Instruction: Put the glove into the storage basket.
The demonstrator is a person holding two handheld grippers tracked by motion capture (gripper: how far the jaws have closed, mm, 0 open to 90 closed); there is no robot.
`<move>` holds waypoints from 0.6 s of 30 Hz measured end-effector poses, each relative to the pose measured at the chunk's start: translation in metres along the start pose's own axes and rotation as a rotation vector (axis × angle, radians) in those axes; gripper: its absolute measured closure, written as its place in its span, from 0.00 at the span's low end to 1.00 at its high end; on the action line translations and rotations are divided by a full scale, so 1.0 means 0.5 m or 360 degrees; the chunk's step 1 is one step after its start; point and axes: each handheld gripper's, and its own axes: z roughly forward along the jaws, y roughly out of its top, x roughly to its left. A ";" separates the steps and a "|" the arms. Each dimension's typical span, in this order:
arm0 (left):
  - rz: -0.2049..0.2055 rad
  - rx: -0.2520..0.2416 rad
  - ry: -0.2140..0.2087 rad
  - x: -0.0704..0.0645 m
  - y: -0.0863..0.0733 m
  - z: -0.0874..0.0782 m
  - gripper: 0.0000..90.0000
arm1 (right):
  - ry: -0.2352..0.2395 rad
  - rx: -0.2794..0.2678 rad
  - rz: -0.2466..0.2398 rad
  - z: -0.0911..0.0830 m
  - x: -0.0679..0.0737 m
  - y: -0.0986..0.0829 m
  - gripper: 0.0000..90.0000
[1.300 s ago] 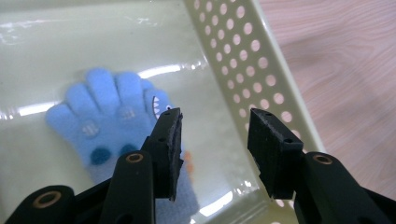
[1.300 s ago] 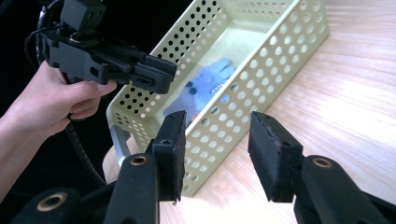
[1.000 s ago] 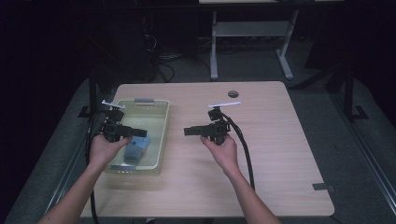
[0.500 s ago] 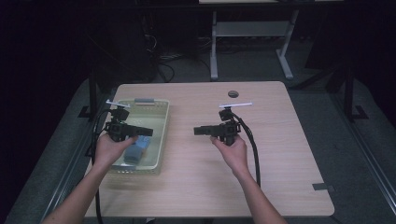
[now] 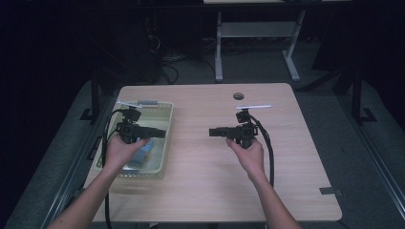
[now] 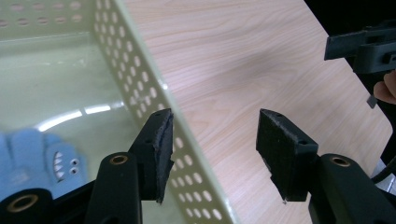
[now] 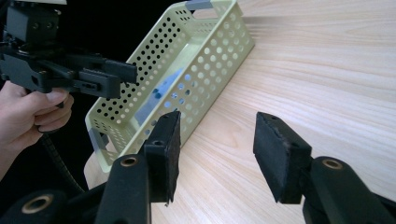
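basket wall [image 6: 154, 88] sits between the spread left tool [image 6: 212, 140]; right tool [image 7: 217, 140] spread.

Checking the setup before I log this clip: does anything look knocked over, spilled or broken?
Nothing stands out. The pale green perforated basket sits flat on the table with the blue shark toy lying inside it. The left claw and the right claw are both open and hold nothing.

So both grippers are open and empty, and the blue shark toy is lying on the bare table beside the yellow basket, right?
Not quite. The blue shark toy lies inside the yellow basket, not on the table beside it; the left gripper view shows it on the basket floor. The left gripper and right gripper are indeed open and empty.
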 end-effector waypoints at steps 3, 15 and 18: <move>0.0004 -0.0013 -0.0004 -0.009 0.004 0.005 0.49 | -0.0028 -0.0011 -0.0006 -0.011 -0.006 -0.003 0.56; 0.0027 -0.0030 -0.0038 -0.035 0.011 0.024 0.46 | -0.0063 -0.0044 0.0035 -0.043 -0.027 -0.012 0.53; 0.0031 -0.0034 -0.0052 -0.043 0.012 0.028 0.43 | -0.0067 -0.0060 0.0044 -0.053 -0.033 -0.016 0.52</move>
